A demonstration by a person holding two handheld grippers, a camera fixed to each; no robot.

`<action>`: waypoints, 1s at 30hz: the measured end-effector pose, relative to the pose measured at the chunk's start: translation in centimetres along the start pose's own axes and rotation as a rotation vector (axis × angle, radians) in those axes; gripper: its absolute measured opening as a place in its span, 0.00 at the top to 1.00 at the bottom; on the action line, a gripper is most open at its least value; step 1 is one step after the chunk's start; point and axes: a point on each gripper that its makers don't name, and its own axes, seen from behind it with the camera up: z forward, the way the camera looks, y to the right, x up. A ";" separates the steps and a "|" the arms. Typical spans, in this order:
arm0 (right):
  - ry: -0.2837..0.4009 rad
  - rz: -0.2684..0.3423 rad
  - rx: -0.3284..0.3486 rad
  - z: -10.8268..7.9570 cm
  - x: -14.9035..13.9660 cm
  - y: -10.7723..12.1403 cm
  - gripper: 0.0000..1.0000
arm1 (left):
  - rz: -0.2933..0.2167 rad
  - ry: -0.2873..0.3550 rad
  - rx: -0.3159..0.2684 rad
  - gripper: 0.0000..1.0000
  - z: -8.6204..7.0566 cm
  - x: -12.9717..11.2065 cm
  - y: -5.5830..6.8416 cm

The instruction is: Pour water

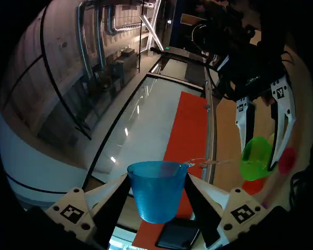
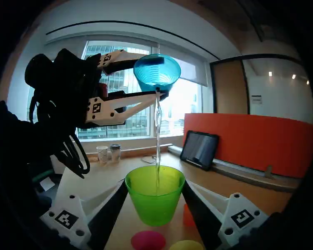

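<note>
The left tongs [image 1: 157, 180] are closed narrow on a blue see-through plastic cup [image 1: 157, 196], with one finger pressing on each side of it. In the right gripper view this cup is lifted high and tipped over, so that its mouth looks down toward the camera. A thin stream of water [image 2: 157, 137] falls from its rim straight into a green see-through plastic cup [image 2: 155, 206]. The right tongs [image 2: 155, 186] hold the green cup upright between both fingers, over the wooden tabletop [image 2: 227, 183] and directly below the blue cup. I cannot tell whether its base touches the tabletop. The two cups are apart and only the water joins them. Toward the near edge of the tabletop lie a pink round object [image 2: 148, 240], a yellow round object [image 2: 185, 245] and a small orange cup [image 2: 188, 214]. At the far edge a dark tablet [image 2: 200, 149] leans beside an orange partition [image 2: 261, 139], and two small clear jars [image 2: 114, 152] stand under the window [image 2: 131, 123].
</note>
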 end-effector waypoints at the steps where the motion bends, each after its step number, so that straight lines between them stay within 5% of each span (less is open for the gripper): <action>1: 0.001 0.000 0.000 0.0 0.1 0.0 0.09 | 0.004 0.000 0.000 0.14 0.0 0.0 -0.1; 30: 0.013 -0.004 -0.003 -0.4 0.4 0.1 0.09 | 0.155 0.013 0.018 0.14 0.3 1.1 -0.8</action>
